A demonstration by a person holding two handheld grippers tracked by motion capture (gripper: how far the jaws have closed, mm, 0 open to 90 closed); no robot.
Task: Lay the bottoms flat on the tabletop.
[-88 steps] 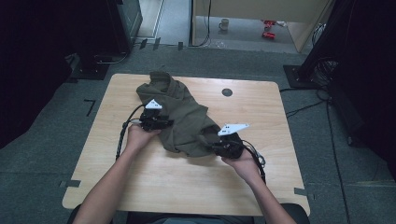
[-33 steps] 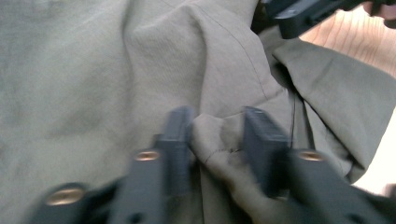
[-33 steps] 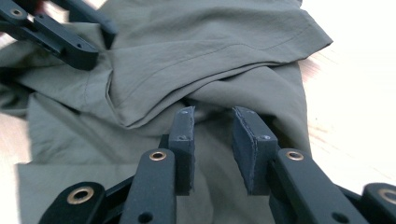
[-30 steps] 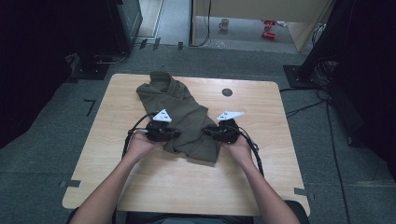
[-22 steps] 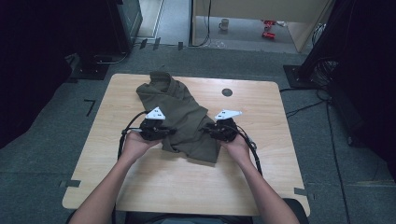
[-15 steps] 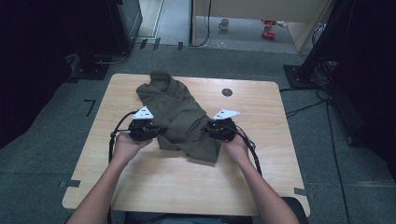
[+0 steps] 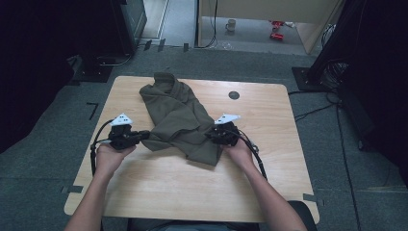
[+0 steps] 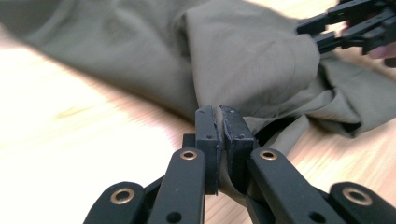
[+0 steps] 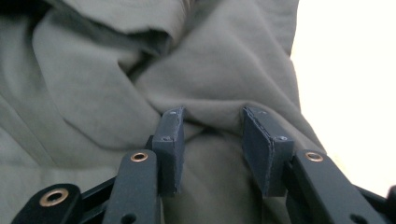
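Both grippers point(image 7: 144, 136) point(image 7: 210, 135) flank the garment point(image 7: 180, 115); left pinches its edge.

Dark surroundings, blown-out tabletop glare, perhaps motion blur

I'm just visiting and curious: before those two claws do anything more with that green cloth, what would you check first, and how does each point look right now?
1. Left claw has a hold on the olive cloth: ok, its jaws are shut on a fold at the cloth's edge.
2. Right claw has a hold: not ok, its jaws stand open with cloth bunched between them.
3. Cloth lies fully on the table: ok, no part hangs over an edge.
4. Cloth is flat: not ok, it is crumpled and folded over itself.
5. Cables clear of the cloth: ok, they trail toward the person.
6. How many layers the left claw pinches: cannot tell.
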